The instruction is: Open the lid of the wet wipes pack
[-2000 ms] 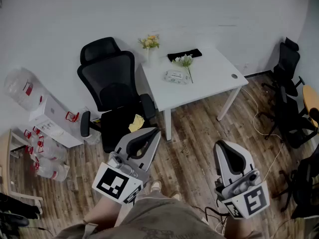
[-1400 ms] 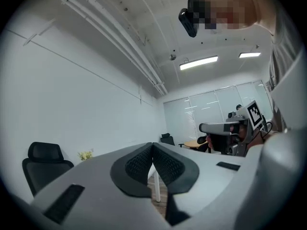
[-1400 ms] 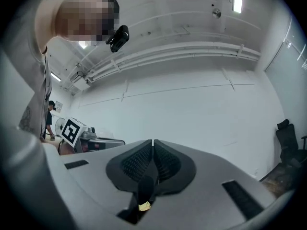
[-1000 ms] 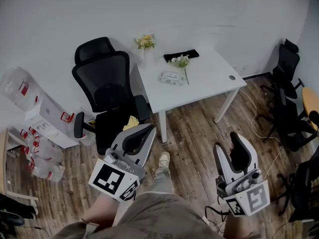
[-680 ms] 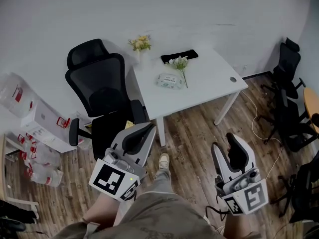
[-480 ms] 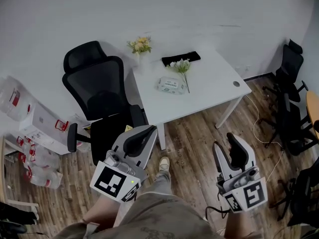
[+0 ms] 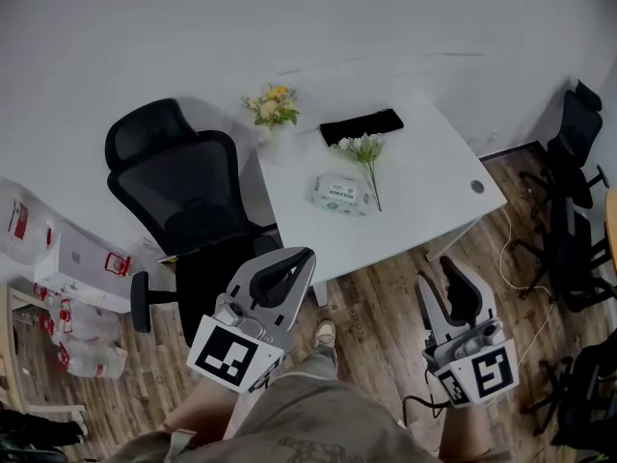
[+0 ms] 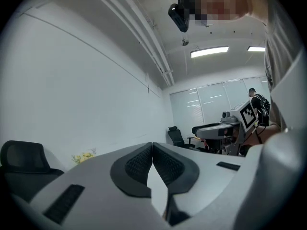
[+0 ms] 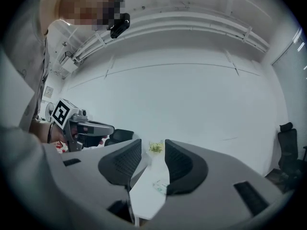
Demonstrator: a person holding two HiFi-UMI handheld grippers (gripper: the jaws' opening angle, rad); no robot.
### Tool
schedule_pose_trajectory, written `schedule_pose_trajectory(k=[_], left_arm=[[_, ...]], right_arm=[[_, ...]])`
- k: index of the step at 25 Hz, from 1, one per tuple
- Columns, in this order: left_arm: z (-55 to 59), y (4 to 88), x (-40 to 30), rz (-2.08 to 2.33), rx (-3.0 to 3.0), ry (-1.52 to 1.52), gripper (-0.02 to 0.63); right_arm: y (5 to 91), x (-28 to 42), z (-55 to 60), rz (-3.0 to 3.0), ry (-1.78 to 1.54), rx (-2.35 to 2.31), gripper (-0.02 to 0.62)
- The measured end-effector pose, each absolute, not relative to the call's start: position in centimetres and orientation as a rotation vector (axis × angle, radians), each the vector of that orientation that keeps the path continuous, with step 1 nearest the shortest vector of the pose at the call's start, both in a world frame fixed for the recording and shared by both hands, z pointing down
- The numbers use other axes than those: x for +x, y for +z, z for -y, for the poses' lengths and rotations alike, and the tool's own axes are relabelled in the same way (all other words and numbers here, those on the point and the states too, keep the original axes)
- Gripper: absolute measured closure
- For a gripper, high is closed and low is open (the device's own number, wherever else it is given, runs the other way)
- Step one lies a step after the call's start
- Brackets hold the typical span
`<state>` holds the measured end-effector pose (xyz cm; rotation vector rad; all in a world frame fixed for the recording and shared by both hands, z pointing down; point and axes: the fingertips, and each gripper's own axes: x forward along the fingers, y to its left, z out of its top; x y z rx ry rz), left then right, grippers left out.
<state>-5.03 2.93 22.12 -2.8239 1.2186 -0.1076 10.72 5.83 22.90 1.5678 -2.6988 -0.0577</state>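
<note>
Standing in front of a white table (image 7: 424, 177), the person holds both grippers low over the wooden floor (image 7: 386, 297), short of the near edge of the table and not touching anything on it.

The wipes pack (image 7: 341, 193) lies flat on the table, about at the middle and somewhat closer to the left edge. It is too small in the head view to show how its lid stands. White flowers (image 7: 364, 149) lie just beside the pack on its right, with the stem pointing to the near edge. A flat black thing (image 7: 362, 125) lies along the far edge, and yellow flowers (image 7: 272, 106) stand at the far left corner. A black chair (image 7: 183, 196) stands by the left edge.

The left gripper (image 7: 301, 258) is near the near left corner, well apart from the pack. In its own view the two pads are pressed together at the tips and nothing is between them.

The right gripper (image 7: 451, 268) is before the near edge, further to the right. Its jaws are spread with a clear gap, and they have just been closing a little. Nothing is between them; through the gap only the table top, with the pack and the yellow flowers, shows far ahead.
</note>
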Motion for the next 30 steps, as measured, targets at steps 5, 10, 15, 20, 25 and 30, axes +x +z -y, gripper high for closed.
schedule_pose_trajectory(k=[5,10,15,20,25,30], left_arm=[[3.5,22.5,-5.6,-1.241,-2.859,-0.128,0.588],[8.4,23.1,-6.0,-1.233,-2.871,-0.142,0.588],[11.1,23.1,-6.2,-1.225,-2.856,-0.147,0.588],[12.4,23.2,-6.1,-1.283,-2.843,-0.139,0.588],[13.5,23.6,-6.0,-1.371,-2.801,-0.187,0.588],[14.3,24.0,-5.3,-1.432,-2.790,-0.204,0.588]], right_arm=[[22.7,10.0,0.6,2.687,-0.050,1.558,0.425],[23.4,9.2,5.8,2.682,-0.010,1.544,0.425],[24.0,8.2,9.0,2.686,-0.009,1.503,0.425],[24.7,8.3,10.6,2.694,0.009,1.449,0.425],[26.0,8.6,12.2,2.717,0.054,1.363,0.428],[27.2,9.3,14.0,2.716,0.078,1.309,0.428]])
